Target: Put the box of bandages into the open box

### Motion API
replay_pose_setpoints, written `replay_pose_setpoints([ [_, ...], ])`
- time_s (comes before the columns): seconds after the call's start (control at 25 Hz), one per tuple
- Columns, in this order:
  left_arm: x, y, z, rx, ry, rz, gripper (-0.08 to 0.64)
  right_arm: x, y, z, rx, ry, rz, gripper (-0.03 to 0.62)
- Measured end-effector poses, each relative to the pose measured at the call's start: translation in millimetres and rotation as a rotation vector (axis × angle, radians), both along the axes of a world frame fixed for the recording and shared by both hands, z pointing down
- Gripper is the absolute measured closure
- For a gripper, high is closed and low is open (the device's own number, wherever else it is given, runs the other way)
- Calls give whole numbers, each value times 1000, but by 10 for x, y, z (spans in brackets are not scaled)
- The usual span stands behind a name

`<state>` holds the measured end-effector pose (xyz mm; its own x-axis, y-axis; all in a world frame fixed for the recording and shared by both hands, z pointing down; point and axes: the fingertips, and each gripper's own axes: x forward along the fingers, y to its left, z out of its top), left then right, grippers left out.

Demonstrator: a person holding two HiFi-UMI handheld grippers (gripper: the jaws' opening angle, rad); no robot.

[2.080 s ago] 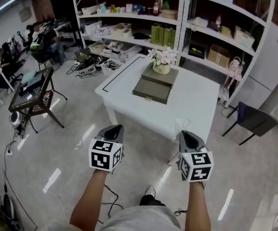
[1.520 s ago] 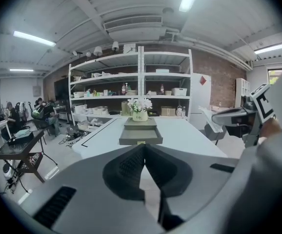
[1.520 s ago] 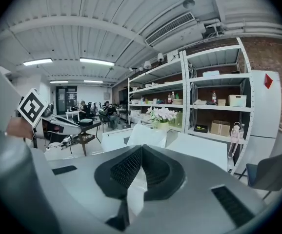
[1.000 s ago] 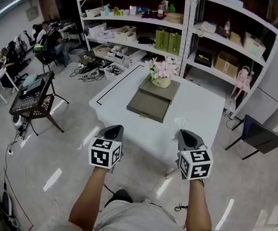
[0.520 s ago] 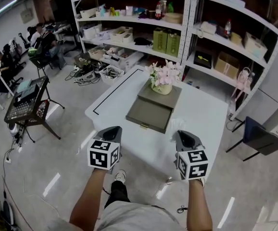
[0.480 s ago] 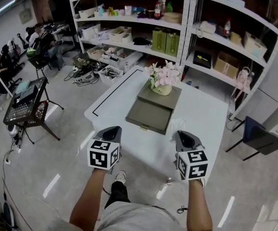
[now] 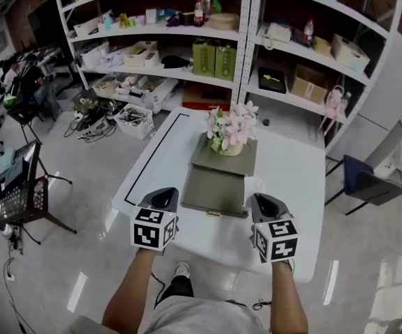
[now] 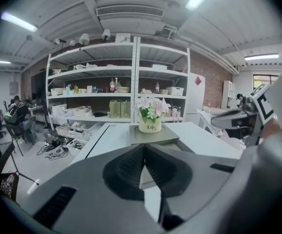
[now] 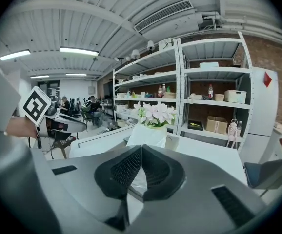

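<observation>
Approach | left gripper [image 7: 165, 196] and right gripper [image 7: 263, 201], both pressed together and empty, had reached the worktop [image 7: 288, 179] | open box [image 7: 213, 192] just ahead between them | pickup not begun.

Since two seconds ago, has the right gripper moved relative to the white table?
Yes. The right gripper has come forward: it was short of the white table's near edge, and now it is over the tabletop.

open box [image 7: 215, 188] | olive-grey, flat | drawer pulled out | on white table [image 7: 291, 179]
</observation>
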<state>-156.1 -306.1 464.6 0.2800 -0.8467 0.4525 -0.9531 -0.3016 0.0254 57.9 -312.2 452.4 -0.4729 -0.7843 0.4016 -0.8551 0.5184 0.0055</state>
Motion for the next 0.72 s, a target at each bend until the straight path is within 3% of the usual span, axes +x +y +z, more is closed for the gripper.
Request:
replay_pose_setpoints([
  [0.28, -180, -528, 110, -25, 12, 110, 557, -298, -355, 63, -29, 25, 81, 586],
  [0.72, -279, -923, 257, -53, 38, 260, 556, -636, -585, 465, -129, 98, 152, 586],
])
